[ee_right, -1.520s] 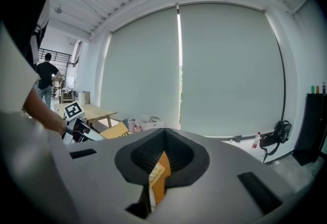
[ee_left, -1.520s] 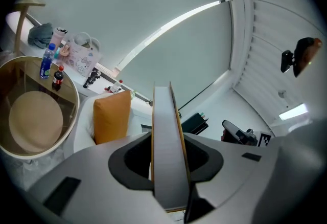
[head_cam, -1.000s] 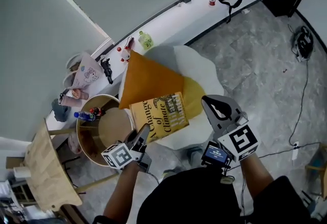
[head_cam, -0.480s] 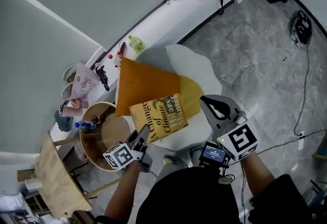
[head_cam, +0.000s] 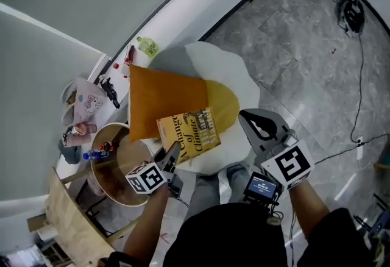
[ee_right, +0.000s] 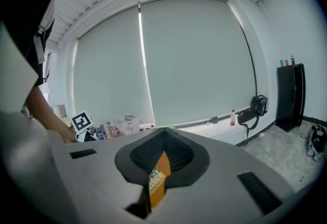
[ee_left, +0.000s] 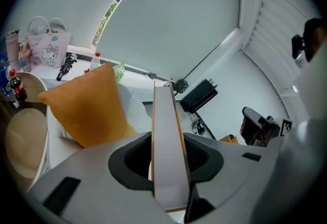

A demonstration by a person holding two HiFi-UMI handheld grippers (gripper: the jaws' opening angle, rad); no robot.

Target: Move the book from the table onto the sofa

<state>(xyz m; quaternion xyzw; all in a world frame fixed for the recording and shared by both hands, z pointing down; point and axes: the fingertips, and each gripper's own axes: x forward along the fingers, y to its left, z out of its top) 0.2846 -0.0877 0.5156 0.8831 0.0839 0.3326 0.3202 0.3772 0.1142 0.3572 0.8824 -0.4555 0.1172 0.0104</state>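
Carrying the book to the sofa: the left tool is clamped on the book's edge and angled down, with the book over the seat's front edge beside the orange cushion. Right tool has its jaws together, near the book but clear of it. Next, I reckon: lay it flat on the seat, then let go.

The book was lowered by the left gripper and the right gripper and brought further over the near edge of the orange cushion.
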